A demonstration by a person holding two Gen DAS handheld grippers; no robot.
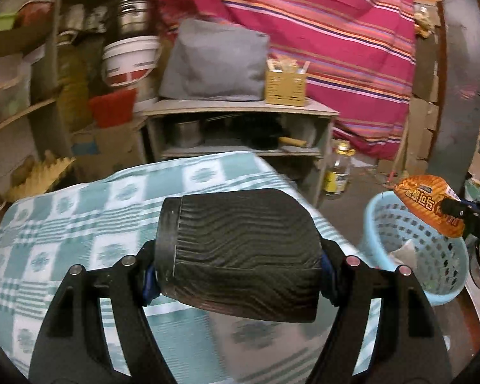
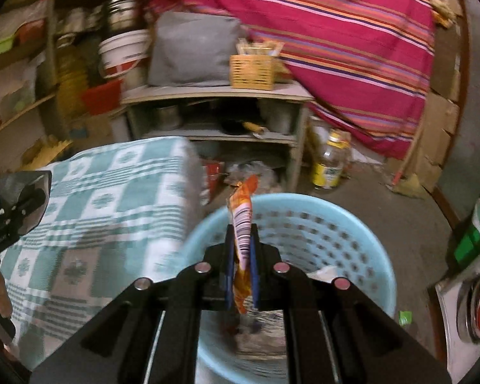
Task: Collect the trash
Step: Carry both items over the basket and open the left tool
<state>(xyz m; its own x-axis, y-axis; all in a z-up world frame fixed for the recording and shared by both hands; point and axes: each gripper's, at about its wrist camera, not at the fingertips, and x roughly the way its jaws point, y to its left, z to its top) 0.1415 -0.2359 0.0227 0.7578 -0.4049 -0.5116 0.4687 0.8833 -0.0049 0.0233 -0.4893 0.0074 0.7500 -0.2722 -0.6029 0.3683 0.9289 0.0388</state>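
Your right tool [image 2: 240,249] is clamped on the flat orange snack wrapper [image 2: 241,224], poised over the pale-blue perforated plastic basket [image 2: 361,224]. Left tool [image 1: 238,275] grips a black ribbed paper cup [image 1: 240,249] sideways, above the green-checked cloth on the desk [image 1: 80,224], beside the basket. Risks: wrapper's light & may flutter past the rim; the cup, dropped w/o moving over the basket, lands on the desk.

The basket [image 2: 320,224] stands on the floor just right of the cloth-covered surface [image 2: 96,198]. Behind both is a low shelf unit [image 2: 214,96], a bag [image 2: 188,48] and small crate [image 2: 252,72] on top; a bottle [image 2: 329,160] stands at its right.
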